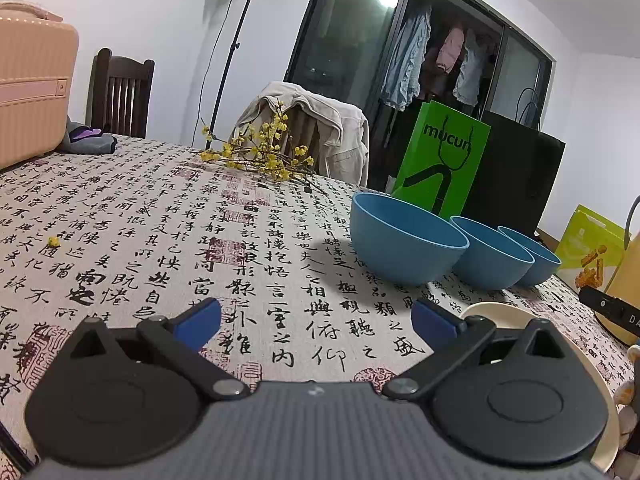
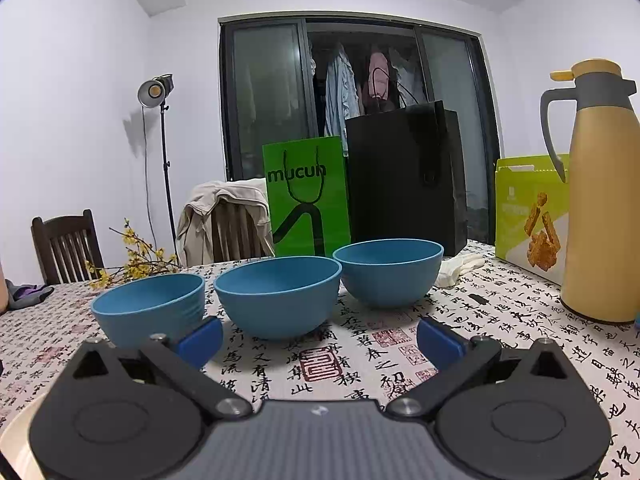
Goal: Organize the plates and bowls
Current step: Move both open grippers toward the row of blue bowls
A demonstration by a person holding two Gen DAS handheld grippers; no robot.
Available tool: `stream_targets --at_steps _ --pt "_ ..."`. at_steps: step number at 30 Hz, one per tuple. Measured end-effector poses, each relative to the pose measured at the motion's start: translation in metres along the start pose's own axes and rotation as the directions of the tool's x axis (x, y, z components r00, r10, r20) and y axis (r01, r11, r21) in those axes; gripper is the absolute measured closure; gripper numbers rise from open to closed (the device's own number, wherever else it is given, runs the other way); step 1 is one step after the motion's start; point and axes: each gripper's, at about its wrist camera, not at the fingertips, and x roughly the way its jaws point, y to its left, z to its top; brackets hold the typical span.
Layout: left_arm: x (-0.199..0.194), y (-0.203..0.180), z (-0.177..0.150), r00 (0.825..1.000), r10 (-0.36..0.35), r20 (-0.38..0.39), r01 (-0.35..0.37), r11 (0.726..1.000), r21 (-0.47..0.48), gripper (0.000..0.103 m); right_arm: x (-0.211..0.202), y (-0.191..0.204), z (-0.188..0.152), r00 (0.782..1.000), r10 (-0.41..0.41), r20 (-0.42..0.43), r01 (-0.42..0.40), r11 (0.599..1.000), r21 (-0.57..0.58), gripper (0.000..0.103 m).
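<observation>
- The left gripper (image 1: 316, 322), with blue-padded fingers (image 1: 200, 320), is spread wide and holds nothing, low over the tablecloth printed with black calligraphy (image 1: 160, 232).
- Three round blue bowls stand in a row ahead and to its right; the nearest blue bowl (image 1: 404, 240) lies beyond the right finger.
- A cream plate (image 1: 496, 312) lies partly under that finger, at the table's near right.
- The right gripper (image 2: 320, 340) is likewise spread and empty.
- The middle blue bowl (image 2: 278, 296) sits just ahead between its fingers; the left blue bowl (image 2: 148, 308) stands behind its left finger, the right blue bowl (image 2: 388, 272) farther back.
- A tall yellow thermos jug (image 2: 600, 200) stands well to the right.
</observation>
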Motion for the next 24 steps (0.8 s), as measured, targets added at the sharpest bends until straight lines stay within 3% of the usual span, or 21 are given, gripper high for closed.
stream_targets --at_steps 20,24 --pt "0.0025 -0.0008 0.0006 1.0 0.017 -0.019 -0.017 1.0 0.002 0.0 0.0034 0.0018 -0.0001 1.0 -0.009 -0.013 0.009 1.0 -0.014 0.0" --pt "0.0028 -0.0009 0.0043 0.998 0.009 -0.055 -0.009 1.0 0.005 0.0 0.0063 0.0063 0.0027 0.999 -0.012 -0.032 0.011 0.999 -0.043 0.0"
